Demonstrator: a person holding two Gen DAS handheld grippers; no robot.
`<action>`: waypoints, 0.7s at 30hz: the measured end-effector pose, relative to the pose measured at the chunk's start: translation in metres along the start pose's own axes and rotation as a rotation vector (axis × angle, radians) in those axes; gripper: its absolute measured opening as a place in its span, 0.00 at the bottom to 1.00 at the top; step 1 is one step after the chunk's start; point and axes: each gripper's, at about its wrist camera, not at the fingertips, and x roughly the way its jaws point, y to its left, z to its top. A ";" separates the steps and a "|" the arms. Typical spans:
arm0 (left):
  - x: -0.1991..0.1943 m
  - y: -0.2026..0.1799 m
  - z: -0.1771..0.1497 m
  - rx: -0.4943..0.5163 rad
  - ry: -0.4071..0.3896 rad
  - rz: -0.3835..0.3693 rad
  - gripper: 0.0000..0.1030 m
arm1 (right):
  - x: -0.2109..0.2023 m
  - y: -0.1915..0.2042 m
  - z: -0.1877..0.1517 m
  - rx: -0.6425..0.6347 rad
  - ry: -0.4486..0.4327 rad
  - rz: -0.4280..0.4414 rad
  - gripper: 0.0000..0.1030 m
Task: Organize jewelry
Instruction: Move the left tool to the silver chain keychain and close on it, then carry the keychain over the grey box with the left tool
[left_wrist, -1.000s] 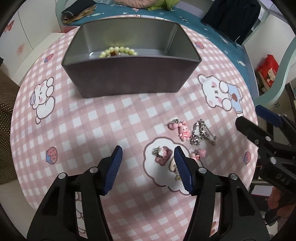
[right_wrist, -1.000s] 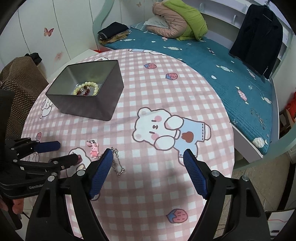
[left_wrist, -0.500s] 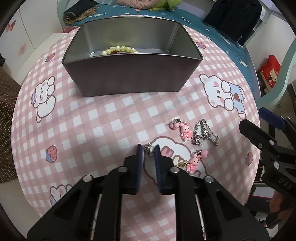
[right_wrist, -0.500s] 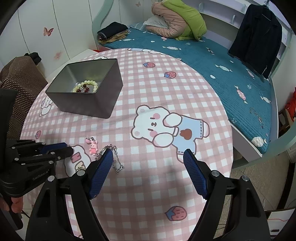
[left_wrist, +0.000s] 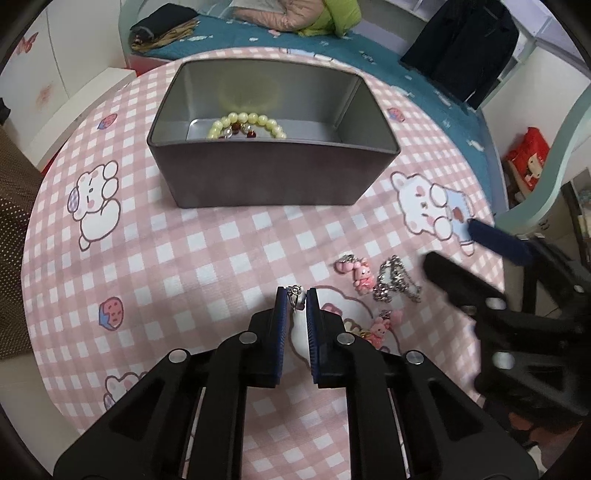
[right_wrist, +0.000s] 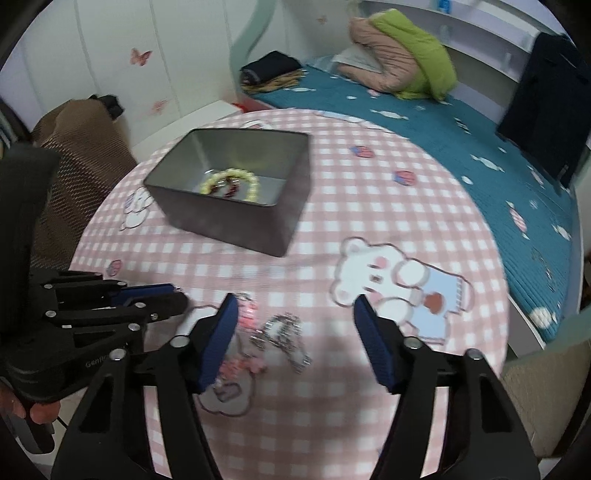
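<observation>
My left gripper (left_wrist: 295, 295) is shut on a small charm with a silver ring (left_wrist: 295, 293), held just above the pink checked tablecloth (left_wrist: 207, 254). A grey metal tin (left_wrist: 273, 181) stands beyond it with a yellow bead bracelet (left_wrist: 245, 123) inside. A pink bunny charm (left_wrist: 360, 273), a silver chain (left_wrist: 397, 282) and another pink charm (left_wrist: 380, 326) lie to the right. My right gripper (right_wrist: 295, 317) is open above the chain (right_wrist: 282, 334). The tin (right_wrist: 236, 210) stands at its far left.
The round table's edge curves close on the right, with a teal bed (right_wrist: 443, 122) behind it. A brown dotted chair (right_wrist: 74, 155) stands at the left. The right gripper shows in the left wrist view (left_wrist: 491, 291).
My left gripper closed on the charm and lifted it slightly toward the tin. My right gripper moved forward and left over the chain.
</observation>
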 end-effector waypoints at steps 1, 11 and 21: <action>-0.002 0.002 0.000 0.002 -0.004 -0.002 0.10 | 0.005 0.005 0.001 -0.018 0.010 0.010 0.49; -0.014 0.023 0.000 -0.036 -0.029 -0.023 0.10 | 0.043 0.031 -0.004 -0.113 0.099 0.042 0.35; -0.020 0.029 0.004 -0.038 -0.035 -0.023 0.10 | 0.051 0.040 -0.008 -0.185 0.116 -0.020 0.15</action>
